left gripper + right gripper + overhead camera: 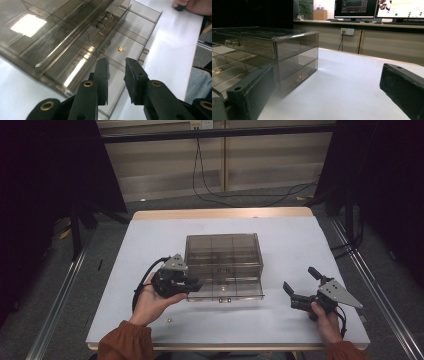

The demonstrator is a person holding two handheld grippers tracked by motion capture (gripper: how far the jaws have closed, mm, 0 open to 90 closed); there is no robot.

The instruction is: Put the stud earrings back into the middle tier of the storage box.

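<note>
1. High view first: the smoky plastic drawer box [223, 256] sits mid-table [300, 245] with its bottom drawer [227, 292] pulled out toward the person. That drawer is the biggest worry, I think: a careless shove from the left gripper [192, 285] at its left corner could skew it on its runners or slide the whole light box backward.
2. Left gripper view shows that gripper's jaws parted a little, nothing between the pads [103, 72], hovering over the drawer's front compartment. A dip there could knock the thin dividers.
3. Inside the drawer lies a small gold piece [120, 49], ahead of the jaws. With jaws this narrow, a grab could flick it into another compartment.
4. A second gold piece [169, 320] lies loose on the table near the left wrist; a sleeve [122, 340] could sweep it off the edge.
5. The right gripper [300, 285] rests spread wide and empty, well right of the box; little risk there.
</note>
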